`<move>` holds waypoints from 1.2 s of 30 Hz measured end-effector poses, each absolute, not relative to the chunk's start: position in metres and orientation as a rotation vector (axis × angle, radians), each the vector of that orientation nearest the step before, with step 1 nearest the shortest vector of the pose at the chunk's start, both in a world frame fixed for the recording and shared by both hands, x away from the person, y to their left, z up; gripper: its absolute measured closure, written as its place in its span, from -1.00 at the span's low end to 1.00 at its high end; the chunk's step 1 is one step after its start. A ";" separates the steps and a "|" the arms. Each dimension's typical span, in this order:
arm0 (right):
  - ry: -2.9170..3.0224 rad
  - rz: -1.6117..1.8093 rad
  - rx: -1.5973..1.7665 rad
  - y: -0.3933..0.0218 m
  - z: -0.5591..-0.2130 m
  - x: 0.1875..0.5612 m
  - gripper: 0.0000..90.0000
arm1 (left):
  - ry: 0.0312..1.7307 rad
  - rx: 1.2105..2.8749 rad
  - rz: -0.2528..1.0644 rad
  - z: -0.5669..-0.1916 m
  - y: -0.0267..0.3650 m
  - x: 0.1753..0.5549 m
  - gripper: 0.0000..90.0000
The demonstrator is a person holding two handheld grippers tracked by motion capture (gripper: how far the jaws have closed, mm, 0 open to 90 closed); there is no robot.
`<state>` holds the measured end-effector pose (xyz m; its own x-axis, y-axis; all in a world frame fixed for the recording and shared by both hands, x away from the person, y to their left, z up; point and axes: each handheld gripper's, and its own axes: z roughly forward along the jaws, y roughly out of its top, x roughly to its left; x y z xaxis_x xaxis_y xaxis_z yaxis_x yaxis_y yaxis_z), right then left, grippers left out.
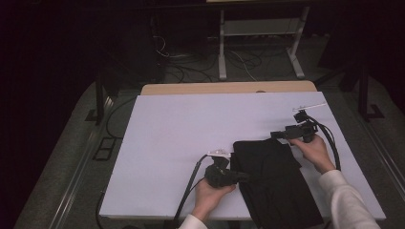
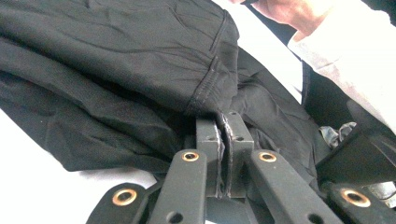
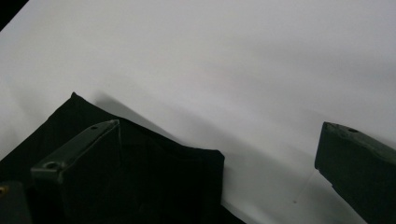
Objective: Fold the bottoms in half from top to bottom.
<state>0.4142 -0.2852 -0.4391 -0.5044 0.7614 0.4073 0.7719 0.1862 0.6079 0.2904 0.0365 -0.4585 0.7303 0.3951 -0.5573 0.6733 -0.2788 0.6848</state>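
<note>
I see the black garment point(image 1: 274, 181) lying on the white table point(image 1: 181, 129), in the near right part of it, with its lower end reaching the near edge of the table. It is folded, and its far edge lies close under my right gripper point(image 1: 279, 135). My left gripper point(image 1: 241, 176) is at the left edge of the garment, held low over the table by the left hand point(image 1: 210, 195). In the left gripper view, the two jaws are pressed together, and a fold of the black cloth point(image 2: 140, 70) with a stitched seam is pinched between them, so this claw is clamped on the garment. The cloth bunches up in soft wrinkles just behind the jaws. My right gripper is at the far corner of the garment, held by the right hand point(image 1: 313, 150), and the white sleeve point(image 1: 348, 200) comes in from the bottom right. In the right gripper view, the jaws stand wide apart: one jaw is over the black cloth point(image 3: 140, 172), the other is over the bare white table point(image 3: 233, 70), and the corner of the garment lies between them. I do not see the pads pressing on anything there. The cable point(image 1: 188, 186) of the left gripper trails down toward the near edge of the table.
</note>
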 end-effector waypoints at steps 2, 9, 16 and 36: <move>-2.410 -1.246 -1.558 -0.283 -0.441 0.413 -0.98 | 0.820 1.907 -0.339 -0.459 0.036 0.290 0.91; -2.427 -1.206 -1.543 -0.275 -0.448 0.411 -0.97 | 0.819 1.911 -0.340 -0.459 0.036 0.290 0.91; -2.418 -1.221 -1.536 -0.275 -0.451 0.409 -0.84 | 0.817 1.907 -0.343 -0.460 0.035 0.289 0.92; -2.439 -1.213 -1.481 -0.268 -0.451 0.406 0.10 | 0.816 1.909 -0.339 -0.461 0.035 0.289 0.92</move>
